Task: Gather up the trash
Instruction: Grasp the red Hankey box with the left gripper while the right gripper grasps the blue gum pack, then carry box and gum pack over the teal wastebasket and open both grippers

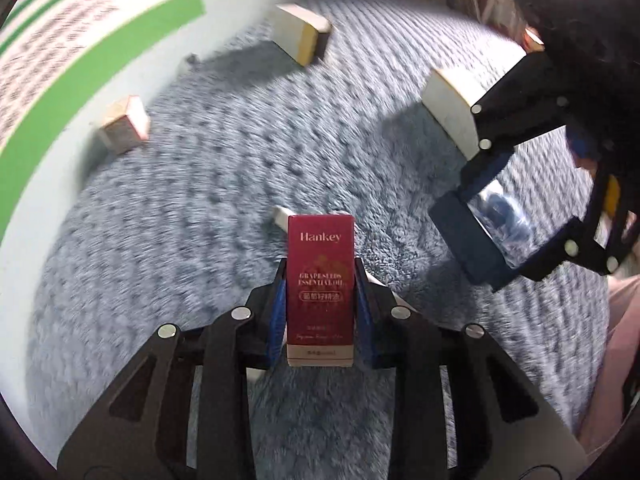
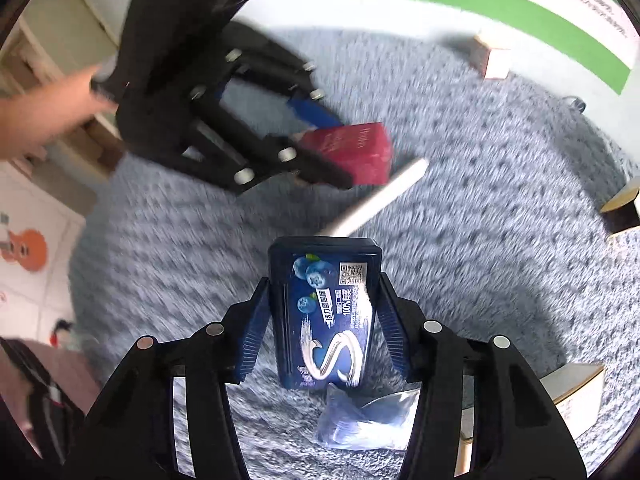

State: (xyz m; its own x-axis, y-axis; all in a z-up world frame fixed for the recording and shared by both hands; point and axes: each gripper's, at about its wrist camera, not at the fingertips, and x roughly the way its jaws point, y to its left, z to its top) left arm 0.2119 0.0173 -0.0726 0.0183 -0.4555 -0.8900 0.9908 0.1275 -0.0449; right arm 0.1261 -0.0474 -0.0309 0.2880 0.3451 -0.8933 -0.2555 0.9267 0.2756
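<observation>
A red carton [image 1: 320, 276] marked "Hankey" stands upright between the blue pads of my left gripper [image 1: 321, 268], which is shut on it above the grey-blue carpet [image 1: 200, 208]. The right wrist view shows the same red carton [image 2: 360, 148] in the left gripper [image 2: 336, 148], upper middle. My right gripper [image 2: 324, 284] is shut on a dark blue chewing-gum box [image 2: 324, 312] with blueberries printed on it. Seen from the left wrist, the right gripper [image 1: 516, 224] hangs at the right with the gum box [image 1: 472, 240] in it.
Loose on the carpet lie a white-and-yellow box [image 1: 302, 34], another white box [image 1: 452, 108], a small pink box [image 1: 124, 126], a flat white strip [image 2: 380, 196] and a clear plastic wrapper [image 2: 368, 424]. A green-banded poster [image 1: 100, 64] borders the carpet. A person's hand [image 2: 48, 116] holds the left gripper.
</observation>
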